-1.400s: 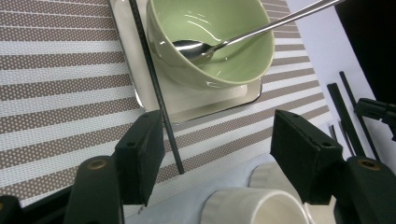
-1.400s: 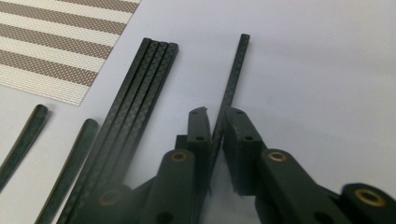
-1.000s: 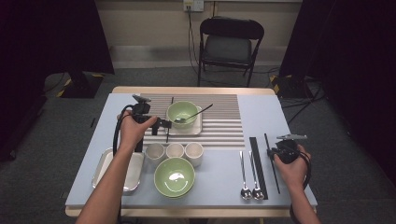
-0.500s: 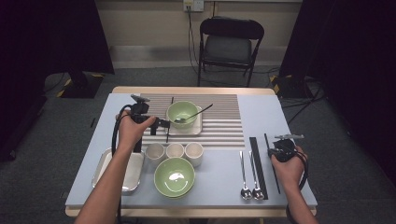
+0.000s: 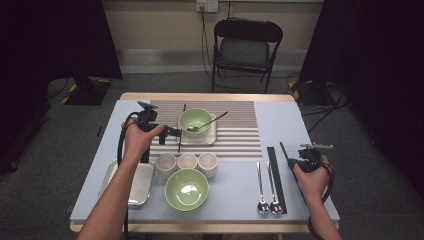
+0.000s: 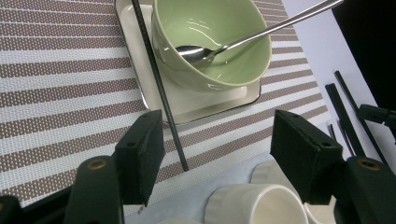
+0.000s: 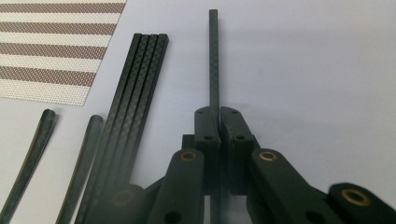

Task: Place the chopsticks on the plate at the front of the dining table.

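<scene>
Here my right hand-held gripper has just been closing, and its jaws now pinch a single black chopstick that lies on the tabletop just right of the bundle of chopsticks. Left of that bundle lie two spoons, and in the right gripper view I see no more of them than their handles. My left hand-held gripper stands wide over the striped mat, holding nothing; another chopstick runs between its jaws, leaning on the white tray under the green bowl with a spoon in it. White cups stand nearer me than the mat, cut off in the left gripper view. From above my fingers hide the right jaws.
</scene>
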{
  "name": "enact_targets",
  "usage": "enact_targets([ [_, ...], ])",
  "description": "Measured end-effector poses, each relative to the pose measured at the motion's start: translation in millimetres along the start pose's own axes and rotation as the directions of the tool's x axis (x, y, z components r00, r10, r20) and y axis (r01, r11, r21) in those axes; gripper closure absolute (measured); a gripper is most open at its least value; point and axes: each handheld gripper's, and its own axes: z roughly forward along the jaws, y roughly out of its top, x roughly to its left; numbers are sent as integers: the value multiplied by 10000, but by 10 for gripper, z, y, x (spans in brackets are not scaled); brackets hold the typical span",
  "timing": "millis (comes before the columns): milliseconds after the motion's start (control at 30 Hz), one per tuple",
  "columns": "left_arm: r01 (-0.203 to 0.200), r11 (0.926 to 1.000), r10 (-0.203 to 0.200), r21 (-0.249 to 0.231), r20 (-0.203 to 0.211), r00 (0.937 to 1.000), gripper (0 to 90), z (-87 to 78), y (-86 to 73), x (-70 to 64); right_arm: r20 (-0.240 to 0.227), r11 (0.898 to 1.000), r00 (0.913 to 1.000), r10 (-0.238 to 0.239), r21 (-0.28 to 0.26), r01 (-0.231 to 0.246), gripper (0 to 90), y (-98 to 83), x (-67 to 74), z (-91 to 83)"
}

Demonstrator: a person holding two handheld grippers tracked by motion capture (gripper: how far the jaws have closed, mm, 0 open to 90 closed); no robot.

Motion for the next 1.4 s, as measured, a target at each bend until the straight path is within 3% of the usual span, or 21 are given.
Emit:
enact_targets([
  [67, 54, 10000, -53, -43, 155, 9999, 347, -2, -5, -5, -148, 10000, 9998, 91, -34, -91, 864, 14, 4, -10],
  [167, -159, 9999, 159, 20, 85, 9998, 345, -13, -15, -12, -241, 9998, 9997, 73, -191, -78, 863, 42, 8, -41],
  [333, -156, 9999, 156, -19, 145, 9998, 343, -25, -23, -25, -488, 9989, 9984, 272, -372, -290, 863, 71, -20, -99],
  [667, -254, 9996, 253, 76, 69, 9997, 338, -3, -22, -89, -993, 9977, 9949, 193, -626, -256, 863, 128, -24, -177],
  [1400, -539, 9982, 529, 262, 406, 9978, 333, 48, -45, -264, -1426, 9945, 9894, -280, -1042, 131, 863, 387, 209, -309],
])
